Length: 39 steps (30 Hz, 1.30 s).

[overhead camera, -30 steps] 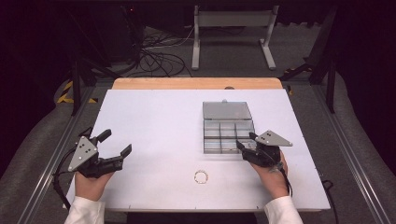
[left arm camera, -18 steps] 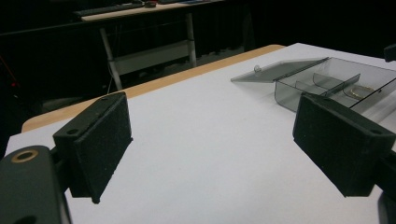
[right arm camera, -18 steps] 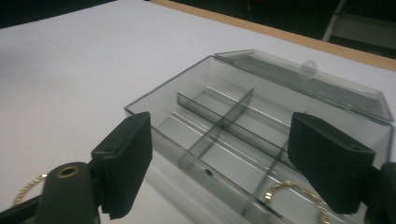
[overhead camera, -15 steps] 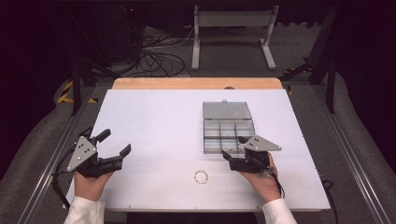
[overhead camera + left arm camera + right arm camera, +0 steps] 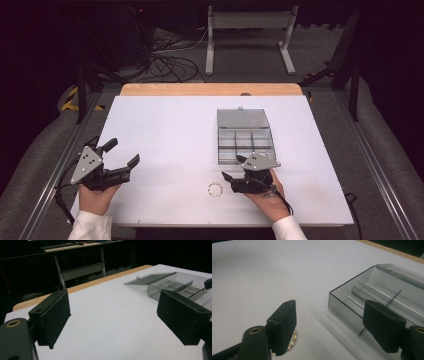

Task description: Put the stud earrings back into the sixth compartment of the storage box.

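Table top [image 5: 170,130] looks like matt white sheet with a bare wood strip [image 5: 210,89] at 12 o'clock. The box [image 5: 245,137] is smoky see-through glossy plastic. Gripper pads [image 5: 53,317] look rough matt black, foam-ish.

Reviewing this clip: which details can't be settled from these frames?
- Ring-like item on the table: too small in the high view; in the right gripper view its own jaw covers most of it.
- Organizer box contents: tinted walls, small in the high view; cut by the frame edge in the left gripper view.
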Motion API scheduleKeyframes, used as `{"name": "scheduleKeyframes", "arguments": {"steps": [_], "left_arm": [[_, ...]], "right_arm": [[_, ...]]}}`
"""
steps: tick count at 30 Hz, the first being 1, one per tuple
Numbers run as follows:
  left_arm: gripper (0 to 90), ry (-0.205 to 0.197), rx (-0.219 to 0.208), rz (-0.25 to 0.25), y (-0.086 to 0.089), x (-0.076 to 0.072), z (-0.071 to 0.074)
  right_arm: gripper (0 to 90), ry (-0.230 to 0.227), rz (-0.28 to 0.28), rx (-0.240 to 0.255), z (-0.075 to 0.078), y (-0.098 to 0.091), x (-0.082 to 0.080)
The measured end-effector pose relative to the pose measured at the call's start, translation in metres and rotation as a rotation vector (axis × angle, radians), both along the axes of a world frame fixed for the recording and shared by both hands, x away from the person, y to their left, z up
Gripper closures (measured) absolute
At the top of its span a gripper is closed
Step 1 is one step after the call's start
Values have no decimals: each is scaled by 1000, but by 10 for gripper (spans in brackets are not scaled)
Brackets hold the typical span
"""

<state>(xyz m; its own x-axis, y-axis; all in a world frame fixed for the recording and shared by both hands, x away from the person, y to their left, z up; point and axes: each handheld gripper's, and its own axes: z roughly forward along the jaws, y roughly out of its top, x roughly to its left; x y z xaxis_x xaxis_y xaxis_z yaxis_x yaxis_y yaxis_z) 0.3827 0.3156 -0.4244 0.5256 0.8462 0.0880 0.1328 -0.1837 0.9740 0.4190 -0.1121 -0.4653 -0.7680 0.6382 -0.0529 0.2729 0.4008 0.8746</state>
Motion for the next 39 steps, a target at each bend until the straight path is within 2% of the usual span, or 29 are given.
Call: {"name": "scheduleKeyframes", "arguments": {"steps": [9,16,25,32,37,39], "left_arm": [[121,0,5,0,0,0,0],[121,1,6,-1,0,0,0],[121,3,5,0,0,1,0],[121,5,8,-2,-1,1,-1],[121,11,7,-4,-2,1,-1],[121,10,13,-5,-3,2,-2]], "right_arm": [[431,35,73,-26,-6,14,-3],[537,87,125,-88,-17,28,-4],[662,129,125,-139,-23,32,-1],[715,148,116,-172,-27,35,1],[759,160,119,-166,-28,36,0],[764,179,110,-152,-29,35,1]]}}
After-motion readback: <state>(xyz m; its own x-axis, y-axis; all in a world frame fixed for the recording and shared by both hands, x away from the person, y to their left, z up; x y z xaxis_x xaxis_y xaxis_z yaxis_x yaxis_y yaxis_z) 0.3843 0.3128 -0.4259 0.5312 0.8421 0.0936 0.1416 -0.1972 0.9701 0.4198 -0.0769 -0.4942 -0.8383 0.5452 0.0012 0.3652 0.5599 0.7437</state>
